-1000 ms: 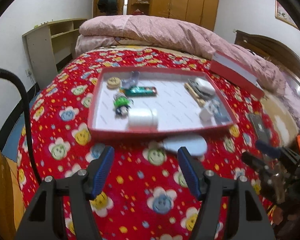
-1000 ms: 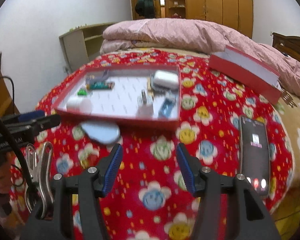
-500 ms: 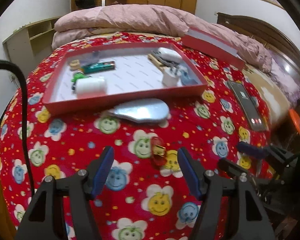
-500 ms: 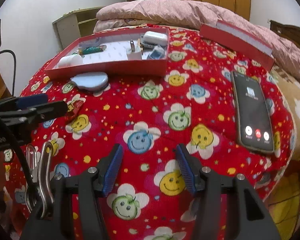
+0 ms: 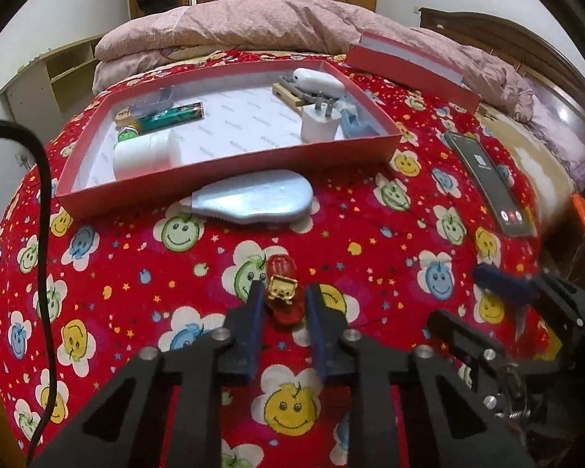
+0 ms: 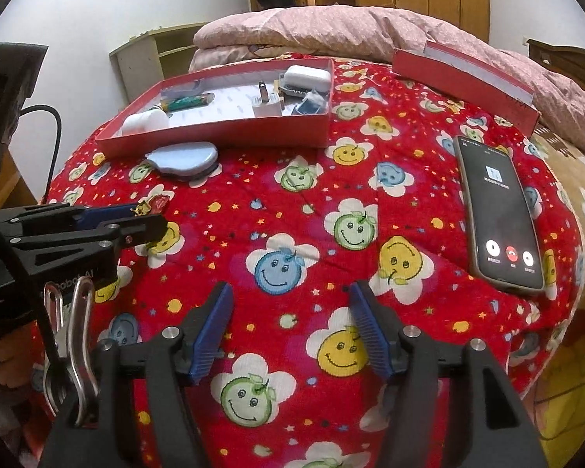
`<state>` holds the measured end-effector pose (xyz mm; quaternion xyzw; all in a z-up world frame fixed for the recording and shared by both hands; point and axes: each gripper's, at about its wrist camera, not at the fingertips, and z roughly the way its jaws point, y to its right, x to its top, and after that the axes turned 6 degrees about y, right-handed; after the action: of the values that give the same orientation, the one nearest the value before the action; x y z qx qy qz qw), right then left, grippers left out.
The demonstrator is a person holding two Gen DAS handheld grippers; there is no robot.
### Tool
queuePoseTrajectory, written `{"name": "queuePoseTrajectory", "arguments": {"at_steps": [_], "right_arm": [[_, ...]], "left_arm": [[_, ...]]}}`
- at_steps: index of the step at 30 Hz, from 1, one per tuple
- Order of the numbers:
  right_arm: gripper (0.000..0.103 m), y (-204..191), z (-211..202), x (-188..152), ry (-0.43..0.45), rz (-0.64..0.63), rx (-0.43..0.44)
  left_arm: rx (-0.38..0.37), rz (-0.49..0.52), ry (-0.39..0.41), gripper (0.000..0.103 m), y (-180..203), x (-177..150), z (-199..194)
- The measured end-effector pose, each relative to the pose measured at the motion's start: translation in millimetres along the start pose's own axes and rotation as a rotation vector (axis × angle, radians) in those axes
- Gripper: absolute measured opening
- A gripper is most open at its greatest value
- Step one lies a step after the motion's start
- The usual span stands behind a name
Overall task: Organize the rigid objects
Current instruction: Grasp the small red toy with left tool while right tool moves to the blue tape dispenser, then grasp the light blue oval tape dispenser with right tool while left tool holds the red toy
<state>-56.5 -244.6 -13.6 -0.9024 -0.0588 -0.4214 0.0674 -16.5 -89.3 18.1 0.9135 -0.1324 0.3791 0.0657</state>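
Left tongs (image 5: pixel 281 298) sit narrow around the little red toy (image 5: pixel 282 296) on the bed, pads just beside it, can't tell if they're touching yet. Right tongs (image 6: pixel 290 329) hang wide, holding nothing. My worry: the toy's tiny and the quilt (image 5: pixel 370 241) is squishy, so it could tip or squirt out. The red box (image 5: pixel 230 163) is at 12 o'clock, with the blue gadget (image 5: pixel 253 197) lying right across the path. Phone (image 5: pixel 487 183) sits at 2 o'clock.
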Motion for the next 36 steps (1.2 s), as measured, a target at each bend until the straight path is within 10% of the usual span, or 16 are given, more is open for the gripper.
{"name": "queuePoseTrajectory", "arguments": {"at_steps": [21, 36], "right_arm": [[0.074, -38, 16, 38, -0.034, 0.034, 0.087], [0.093, -104, 85, 88, -0.022, 0.070, -0.020]], "left_arm": [[0.194, -0.234, 0.041, 0.022, -121, -2, -19], [0.101, -0.315, 0.074, 0.022, -145, -16, -21]]}}
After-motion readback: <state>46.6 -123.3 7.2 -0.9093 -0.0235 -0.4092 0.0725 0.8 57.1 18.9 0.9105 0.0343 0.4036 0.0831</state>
